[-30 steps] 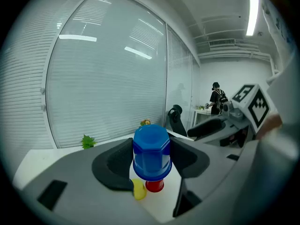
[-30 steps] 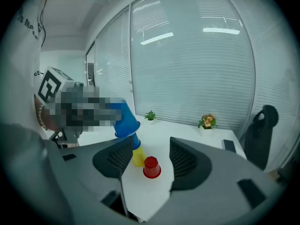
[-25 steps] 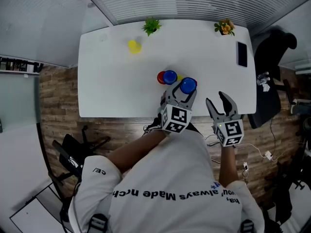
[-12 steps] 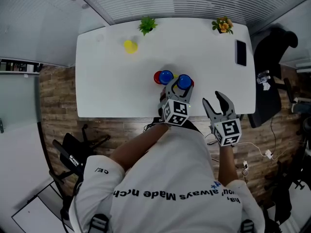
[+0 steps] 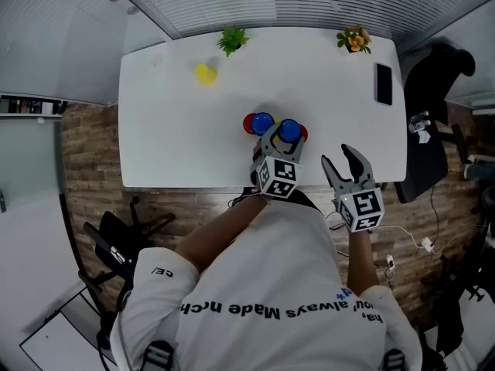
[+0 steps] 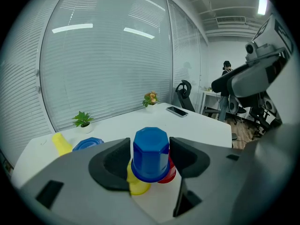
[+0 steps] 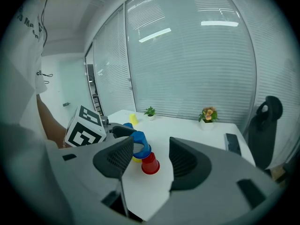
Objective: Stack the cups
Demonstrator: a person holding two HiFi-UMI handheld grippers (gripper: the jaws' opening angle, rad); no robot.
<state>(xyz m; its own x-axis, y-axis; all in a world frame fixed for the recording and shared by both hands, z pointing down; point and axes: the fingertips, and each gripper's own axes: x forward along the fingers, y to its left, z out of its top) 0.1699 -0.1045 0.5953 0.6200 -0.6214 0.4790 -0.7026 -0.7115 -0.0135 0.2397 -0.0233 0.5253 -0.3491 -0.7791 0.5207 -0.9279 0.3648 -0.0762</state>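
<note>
The bench [image 5: 178, 145] gives us plenty of room, so there is no need to hurry. Our right gripper [image 5: 340, 159] hangs over the bench's near edge, at 4 o'clock from the cups. Its fingers are spread wide with nothing between them, and we would leave it parked there, clear of the work.

Our left gripper [image 5: 286, 141] does the job. Its fingers grip the upturned blue cup [image 6: 150, 151] by its sides, just above the cluster near the bench's middle. Below it sit a yellow cup [image 6: 138, 185], at 7 o'clock of the blue rim, and a red cup [image 6: 170, 172], at 5 o'clock, close together.

We judge the yellow one to be the target, though the held cup hides much of both. To seat it well we should shift the blue cup toward 7 o'clock until its rim rings the yellow top. Then we level it and lower it straight down, since a tilted rim could catch and topple the red neighbour. We open the fingers only once the cup rests.

A second blue cup [image 6: 88, 144] waits at 9 o'clock, and a lone yellow cup [image 5: 205, 73] stands well off at 10 o'clock.
</note>
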